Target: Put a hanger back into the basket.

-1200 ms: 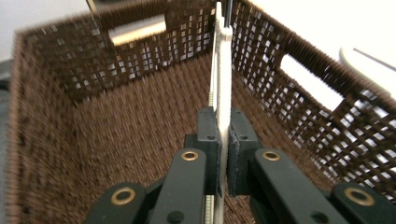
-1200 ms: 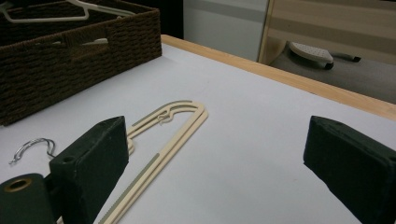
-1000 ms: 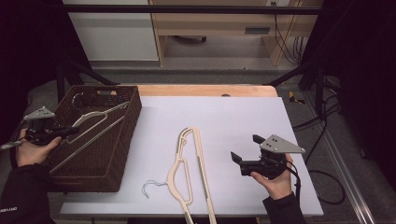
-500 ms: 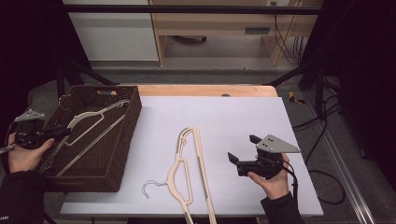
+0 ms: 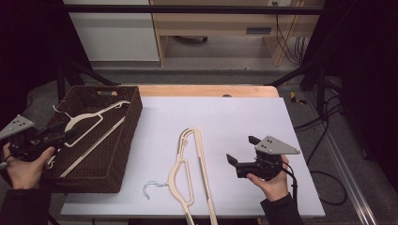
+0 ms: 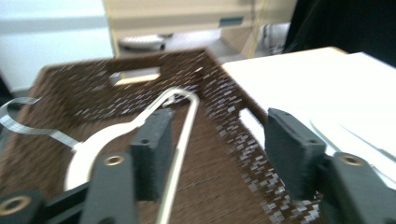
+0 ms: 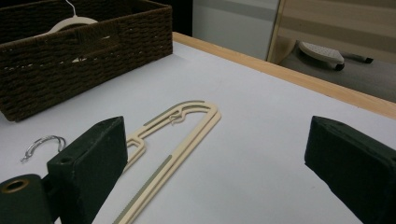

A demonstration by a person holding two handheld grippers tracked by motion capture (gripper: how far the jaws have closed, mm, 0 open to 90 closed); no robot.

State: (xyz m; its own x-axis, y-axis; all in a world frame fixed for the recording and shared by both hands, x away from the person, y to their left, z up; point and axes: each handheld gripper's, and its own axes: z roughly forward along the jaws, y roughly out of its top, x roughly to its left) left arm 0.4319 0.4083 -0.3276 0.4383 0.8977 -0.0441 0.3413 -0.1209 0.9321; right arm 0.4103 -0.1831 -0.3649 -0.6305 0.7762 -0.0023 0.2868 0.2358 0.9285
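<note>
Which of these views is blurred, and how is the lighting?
Left gripper view: motion-smeared, the dark brown woven basket and the cream hanger inside it streaked. Right gripper view: sharp on the cream hanger lying on the white table, evenly lit. High view: crisp, table bright, surroundings falling into deep shadow.

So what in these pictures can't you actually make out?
- Hanger on the table: its lower end is cut off by the high view's bottom edge.
- Hanger in the basket: motion-blurred in the left gripper view, partly behind a jaw.
- Basket: cropped by the right gripper view's edges.
</note>
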